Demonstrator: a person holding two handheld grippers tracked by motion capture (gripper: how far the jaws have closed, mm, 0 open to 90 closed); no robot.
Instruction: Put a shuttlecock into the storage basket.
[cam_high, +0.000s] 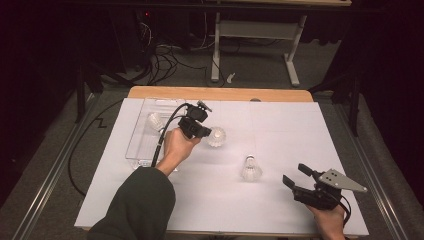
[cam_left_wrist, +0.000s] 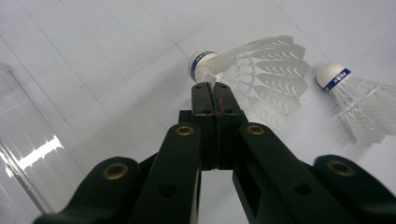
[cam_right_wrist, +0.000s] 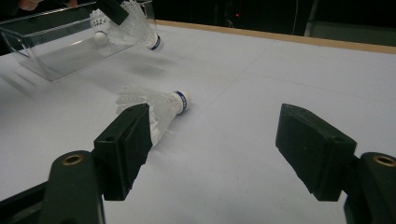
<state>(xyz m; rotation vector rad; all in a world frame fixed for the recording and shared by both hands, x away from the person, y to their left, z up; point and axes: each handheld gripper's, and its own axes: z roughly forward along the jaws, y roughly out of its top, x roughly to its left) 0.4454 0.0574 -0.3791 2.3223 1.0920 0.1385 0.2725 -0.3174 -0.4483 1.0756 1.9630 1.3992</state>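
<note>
White tabletop (cam_high: 280, 150), dark cable-strewn floor (cam_high: 170, 65) beyond

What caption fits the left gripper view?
Left gripper pinching a white feathered shuttlecock above the white table, a second shuttlecock beyond.

I see a white table (cam_high: 280, 130), with a metal frame (cam_high: 255, 30) and cables (cam_high: 165, 60) on the floor behind.
</note>
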